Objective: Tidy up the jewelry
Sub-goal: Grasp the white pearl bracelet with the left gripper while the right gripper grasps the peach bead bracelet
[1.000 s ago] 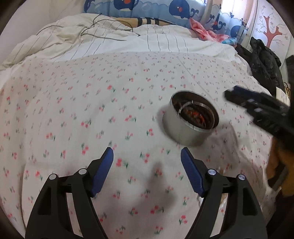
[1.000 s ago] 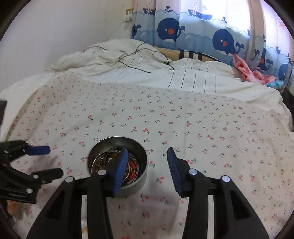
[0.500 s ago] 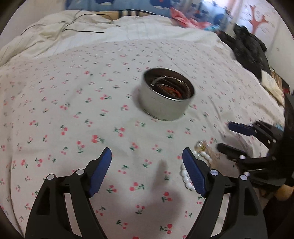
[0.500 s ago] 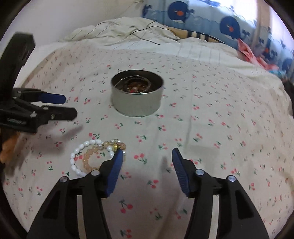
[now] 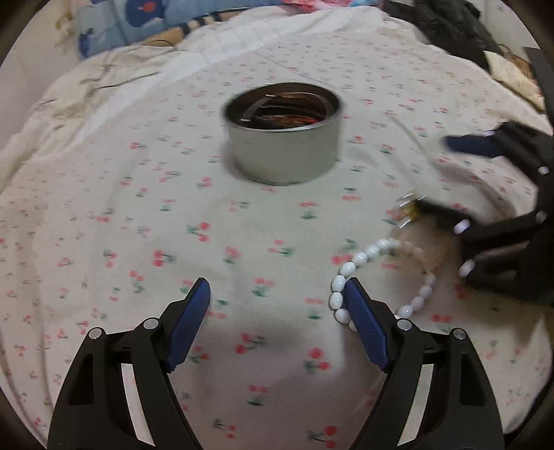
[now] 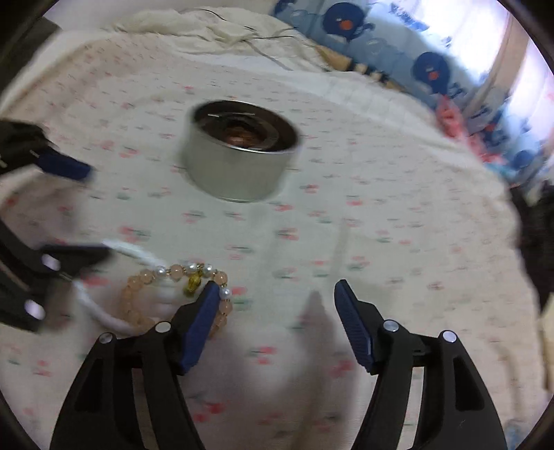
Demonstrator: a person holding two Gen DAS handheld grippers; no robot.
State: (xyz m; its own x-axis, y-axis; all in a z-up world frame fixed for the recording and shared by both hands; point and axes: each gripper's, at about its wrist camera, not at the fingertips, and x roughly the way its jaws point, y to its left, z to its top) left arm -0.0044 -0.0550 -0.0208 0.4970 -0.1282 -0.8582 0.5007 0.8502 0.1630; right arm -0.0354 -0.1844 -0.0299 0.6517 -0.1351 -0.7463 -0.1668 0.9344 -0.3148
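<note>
Wide stretches of the cherry-print bedspread are left bare to the left of the round metal tin, which stands alone mid-bed and can be passed on every side. The near right is taken up by two beaded bracelets, crowded by both grippers. Farther off, passage is bounded by the rumpled white quilt and dark clothing.

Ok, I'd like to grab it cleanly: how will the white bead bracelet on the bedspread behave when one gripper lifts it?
The white bead bracelet lies in a loose loop, so it will probably sag rather than hold shape. Its smooth, glossy oval beads may slip between the pads. It touches the peach bead bracelet, so that one could drag along.
</note>
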